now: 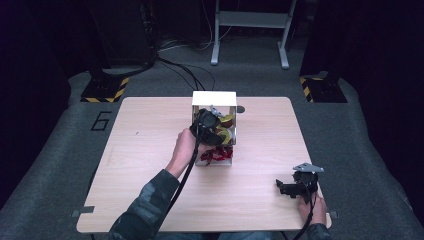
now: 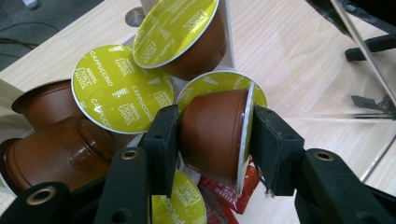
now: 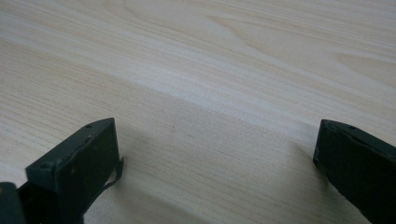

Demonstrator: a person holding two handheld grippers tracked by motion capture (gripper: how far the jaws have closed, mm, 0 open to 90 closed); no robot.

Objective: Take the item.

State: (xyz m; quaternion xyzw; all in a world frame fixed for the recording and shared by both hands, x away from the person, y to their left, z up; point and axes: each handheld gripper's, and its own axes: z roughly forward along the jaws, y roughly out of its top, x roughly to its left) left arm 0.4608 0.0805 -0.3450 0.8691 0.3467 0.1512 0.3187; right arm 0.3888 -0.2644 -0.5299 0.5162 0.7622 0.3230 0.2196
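A white box point(image 1: 214, 99) stands at the table's middle back and holds several brown coffee capsules with yellow-green foil lids point(image 2: 122, 88). My left gripper point(image 1: 210, 126) reaches into the box. In the left gripper view it point(image 2: 210, 137) is shut on one brown capsule point(image 2: 212, 133), one jaw on its base and the other on its lid. Red packets point(image 2: 226, 191) lie under the capsules at the box's near end point(image 1: 216, 154). My right gripper point(image 1: 287, 187) rests at the table's near right corner, open, with bare wood between its jaws point(image 3: 215, 154).
The light wooden table point(image 1: 150, 150) has a small round hole point(image 1: 240, 109) beside the box. A metal frame point(image 1: 250, 30) and cables point(image 1: 185, 70) stand on the grey floor beyond the far edge. Yellow-black striped bases point(image 1: 105, 92) sit at both far corners.
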